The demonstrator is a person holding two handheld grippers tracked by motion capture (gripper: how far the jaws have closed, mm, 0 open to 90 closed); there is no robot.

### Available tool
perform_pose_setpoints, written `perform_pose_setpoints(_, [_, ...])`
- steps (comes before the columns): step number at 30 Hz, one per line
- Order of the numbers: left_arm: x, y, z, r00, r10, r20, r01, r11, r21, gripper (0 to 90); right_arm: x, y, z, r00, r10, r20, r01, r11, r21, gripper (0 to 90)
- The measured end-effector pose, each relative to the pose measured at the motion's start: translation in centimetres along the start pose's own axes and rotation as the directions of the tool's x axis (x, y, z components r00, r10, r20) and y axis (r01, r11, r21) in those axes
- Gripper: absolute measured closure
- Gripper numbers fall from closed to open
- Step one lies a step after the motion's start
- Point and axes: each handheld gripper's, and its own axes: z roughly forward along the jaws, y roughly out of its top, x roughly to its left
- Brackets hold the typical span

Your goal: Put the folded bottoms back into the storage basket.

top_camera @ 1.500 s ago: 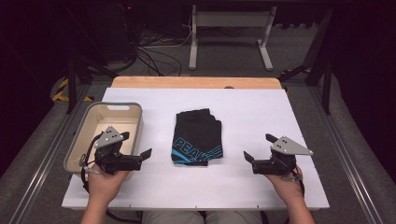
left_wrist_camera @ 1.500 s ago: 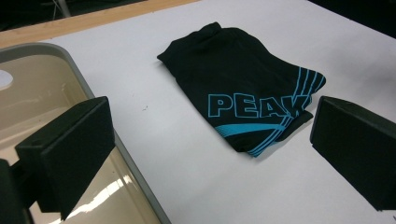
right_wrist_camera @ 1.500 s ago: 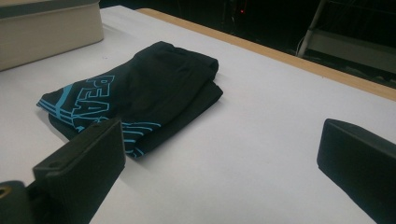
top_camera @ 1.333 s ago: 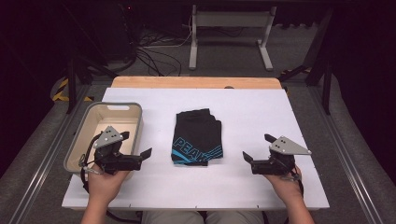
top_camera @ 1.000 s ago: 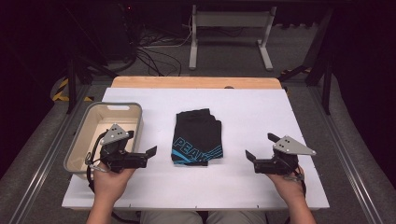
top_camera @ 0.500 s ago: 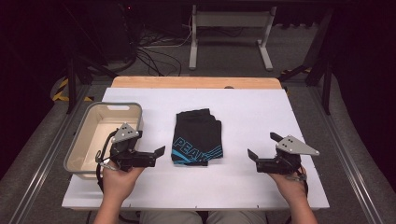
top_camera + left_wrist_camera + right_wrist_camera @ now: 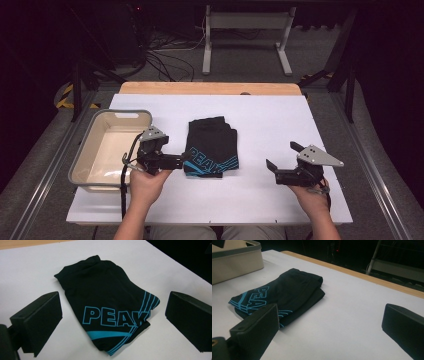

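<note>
The white worktop (image 7: 280, 125) carries a beige tub (image 7: 95, 150) at its left edge and folded black shorts (image 7: 210, 146) with blue PEAK lettering near its middle. My left gripper (image 7: 183, 159), jaws wide, sits at the shorts' left edge; my right gripper (image 7: 280, 159), also wide, rests well apart toward the right edge.

The bench (image 7: 280, 125) is covered with a white sheet, and a strip of bare wood (image 7: 210, 88) shows along its far edge. Beyond that edge the room is dark, with a grey floor (image 7: 245, 67). A pale metal stand (image 7: 246, 35) rises from the floor behind the bench, and black cables (image 7: 165, 55) lie tangled to the left of it. Yellow-and-black hazard tape (image 7: 65, 96) marks the floor off the bench's far left corner. Metal rails (image 7: 42, 195) run along both sides.
</note>
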Motion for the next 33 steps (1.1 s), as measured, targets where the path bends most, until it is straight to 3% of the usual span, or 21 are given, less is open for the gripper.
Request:
perform_pose_setpoints(4, [-0.1, 0.4, 1.0, 1.0000, -0.001, -0.006, 0.001, 1.0000, 0.002, 1.9, -0.1, 0.0, -0.1, 1.0000, 0.002, 0.001, -0.002, 1.000, -0.004, 1.8])
perform_pose_setpoints(9, [0.0, 0.8, 2.7, 0.9988, -0.039, -0.031, 0.040, 0.9984, 0.039, 2.0, -0.1, 0.1, -0.2, 1.0000, 0.004, -0.002, -0.004, 1.000, -0.009, 1.8])
perform_pose_setpoints(13, [0.8, 0.8, 4.3, 0.9954, -0.085, -0.045, 0.088, 0.9929, 0.080, 2.0, -0.1, 0.1, -0.2, 1.0000, 0.004, -0.003, -0.004, 1.000, -0.012, 1.8])
perform_pose_setpoints(21, [1.6, 0.5, 6.4, 0.9923, -0.108, -0.061, 0.115, 0.9843, 0.134, 2.0, -0.1, 0.1, -0.2, 1.0000, 0.007, -0.007, -0.007, 1.000, -0.010, 1.8])
perform_pose_setpoints(26, [2.6, 0.4, 7.4, 0.9862, -0.157, -0.052, 0.163, 0.9755, 0.148, 2.1, -0.2, 0.1, -0.2, 0.9999, 0.007, -0.007, -0.007, 1.000, -0.016, 1.8])
perform_pose_setpoints(27, [3.0, 0.3, 8.0, 0.9813, -0.187, -0.045, 0.192, 0.9675, 0.165, 2.2, -0.2, 0.1, -0.3, 0.9999, 0.011, -0.008, -0.011, 1.000, -0.016, 1.8])
perform_pose_setpoints(29, [3.3, 0.3, 8.2, 0.9796, -0.197, -0.040, 0.201, 0.9645, 0.171, 2.2, -0.2, 0.1, -0.3, 0.9999, 0.011, -0.008, -0.011, 1.000, -0.016, 1.8])
perform_pose_setpoints(31, [3.8, 0.2, 8.6, 0.9720, -0.233, -0.031, 0.235, 0.9566, 0.173, 2.2, -0.2, 0.1, -0.3, 0.9999, 0.011, -0.009, -0.011, 1.000, -0.017, 1.8])
perform_pose_setpoints(33, [4.0, 0.2, 8.8, 0.9701, -0.240, -0.033, 0.242, 0.9544, 0.174, 2.3, -0.2, 0.1, -0.3, 0.9999, 0.011, -0.011, -0.011, 1.000, -0.017, 1.8])
